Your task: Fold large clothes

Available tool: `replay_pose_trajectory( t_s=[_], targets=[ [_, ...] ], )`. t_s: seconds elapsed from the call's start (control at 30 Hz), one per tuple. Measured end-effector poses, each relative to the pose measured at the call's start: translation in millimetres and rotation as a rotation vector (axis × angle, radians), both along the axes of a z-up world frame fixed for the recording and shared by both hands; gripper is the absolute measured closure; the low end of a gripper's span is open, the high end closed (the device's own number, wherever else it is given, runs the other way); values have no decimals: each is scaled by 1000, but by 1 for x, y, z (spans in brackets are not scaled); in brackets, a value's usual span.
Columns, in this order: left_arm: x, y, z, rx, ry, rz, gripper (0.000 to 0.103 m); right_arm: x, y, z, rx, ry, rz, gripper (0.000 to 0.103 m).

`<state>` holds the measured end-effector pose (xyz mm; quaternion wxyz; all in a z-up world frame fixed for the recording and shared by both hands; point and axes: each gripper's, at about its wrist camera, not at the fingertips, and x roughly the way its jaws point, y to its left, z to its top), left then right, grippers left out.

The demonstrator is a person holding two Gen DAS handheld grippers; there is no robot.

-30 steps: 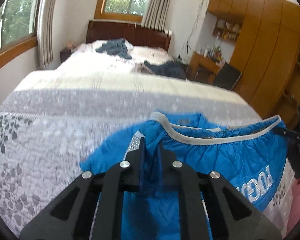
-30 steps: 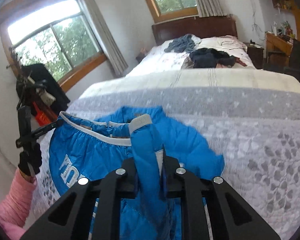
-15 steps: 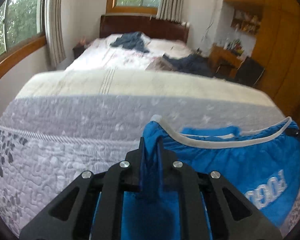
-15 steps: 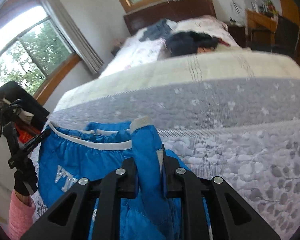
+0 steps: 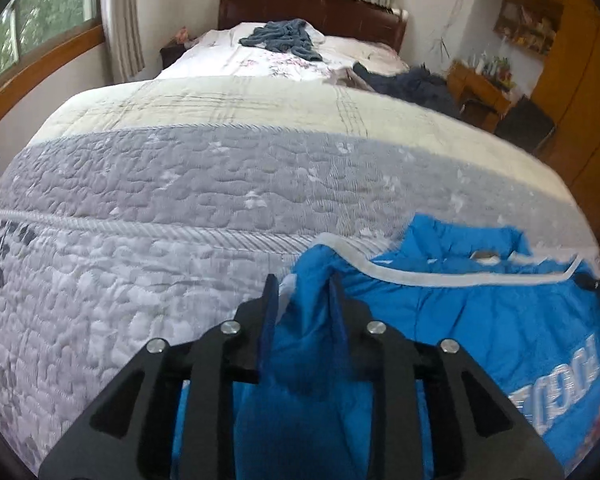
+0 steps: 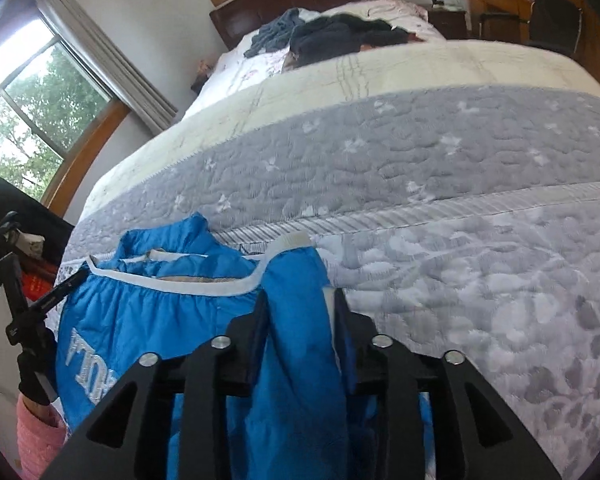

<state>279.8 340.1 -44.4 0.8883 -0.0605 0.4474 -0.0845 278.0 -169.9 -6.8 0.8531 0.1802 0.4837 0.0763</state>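
Left gripper (image 5: 303, 300) has its fingers clamped on a fold of the blue jacket (image 5: 480, 320), right gripper (image 6: 300, 312) pinching the other end. Jacket sits at the bed's (image 5: 180, 200) near edge.

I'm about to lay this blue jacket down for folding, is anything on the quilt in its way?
Nothing visible: the quilt ahead of the blue jacket is bare. The dark clothes lie far off by the headboard.

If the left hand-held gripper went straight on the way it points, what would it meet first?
Likely the grey quilted bedspread, just past the fold of blue jacket that the left hand-held gripper is clamped on. Depth is hard to judge through the fisheye.
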Motion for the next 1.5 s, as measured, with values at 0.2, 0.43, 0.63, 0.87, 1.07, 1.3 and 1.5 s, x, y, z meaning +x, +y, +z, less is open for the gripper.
replay_pose_trajectory(
  t_s=[0.2, 0.43, 0.63, 0.87, 1.07, 1.3, 1.5],
  targets=[
    [-50, 20, 35, 6, -104, 8, 77, -47, -16, 28, 8, -53, 26, 58],
    [-135, 6, 40, 55, -127, -93, 63, -119, -15, 23, 44, -21, 80, 50],
    [-179, 2, 22, 66, -102, -120, 57, -157, -3, 3, 96, 32, 123, 49],
    [-187, 7, 0, 62, -48, -117, 55, -174, 10, 12, 37, 0, 146, 83],
    [-184, 12, -6, 57, -48, -123, 55, -177, 2, 10, 48, 15, 132, 91],
    [-185, 10, -8, 62, -56, -115, 55, -177, -5, -18, 74, 59, 116, 90],
    [-193, 7, -2, 82, -68, -95, 57, -183, 2, -7, -2, 30, 100, 78]
  ],
)
